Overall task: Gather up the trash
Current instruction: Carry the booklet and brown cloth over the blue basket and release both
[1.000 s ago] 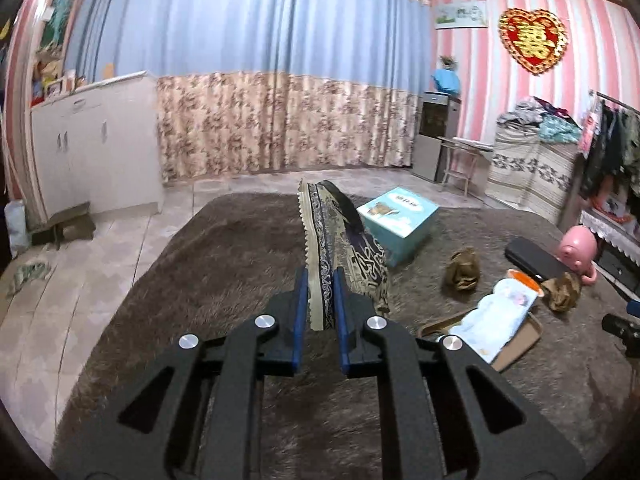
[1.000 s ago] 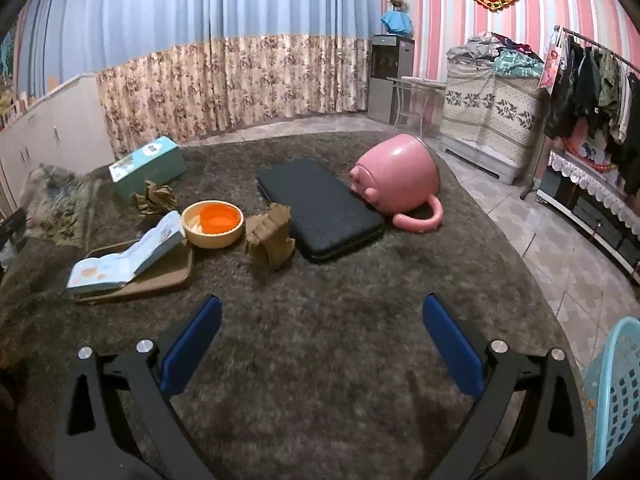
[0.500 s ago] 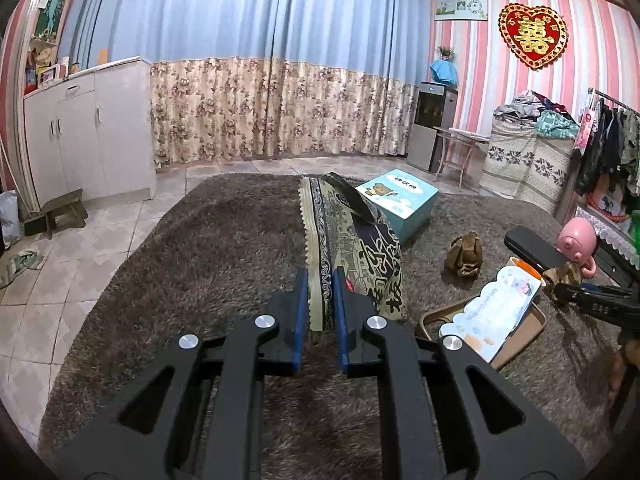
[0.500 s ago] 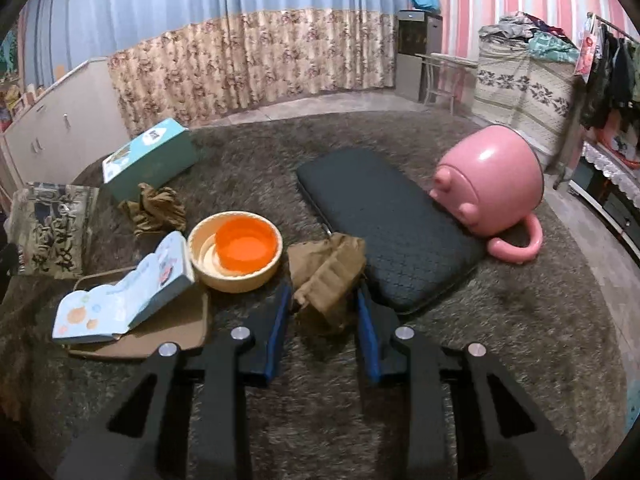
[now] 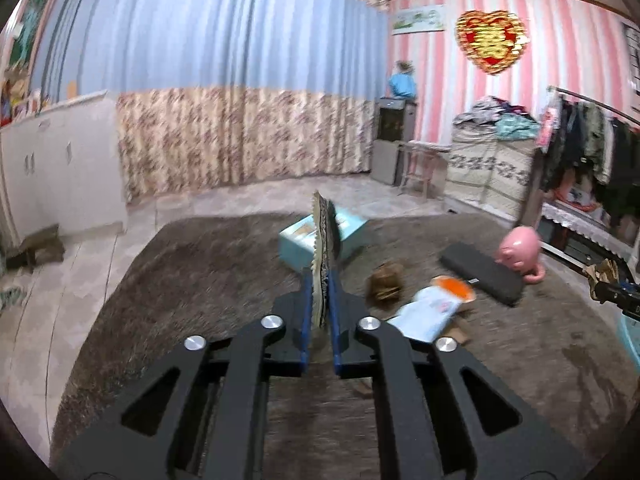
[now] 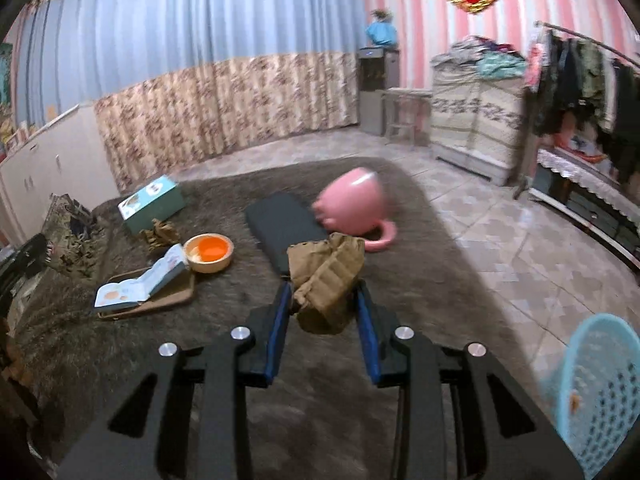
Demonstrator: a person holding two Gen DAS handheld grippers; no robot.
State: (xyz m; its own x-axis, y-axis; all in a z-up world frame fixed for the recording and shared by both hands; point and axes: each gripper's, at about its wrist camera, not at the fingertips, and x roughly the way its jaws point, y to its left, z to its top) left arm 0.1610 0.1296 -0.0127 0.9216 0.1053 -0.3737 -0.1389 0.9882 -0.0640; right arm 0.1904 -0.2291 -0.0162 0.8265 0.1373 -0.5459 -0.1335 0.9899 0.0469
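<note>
The crumpled brown paper [image 6: 326,280] had left the rug, clamped in the right gripper [image 6: 323,312]; the left gripper [image 5: 320,312] pinched the patterned bag [image 5: 325,248].

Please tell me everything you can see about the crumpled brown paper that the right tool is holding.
The crumpled brown paper is a tan wad, creased and folded, with an embossed texture like a paper towel. It sits between the blue pads of the right tool, which press on both its sides, and it seems lifted clear of the brown rug. Its upper part sticks out beyond the fingertips. Nothing else touches it.
</note>
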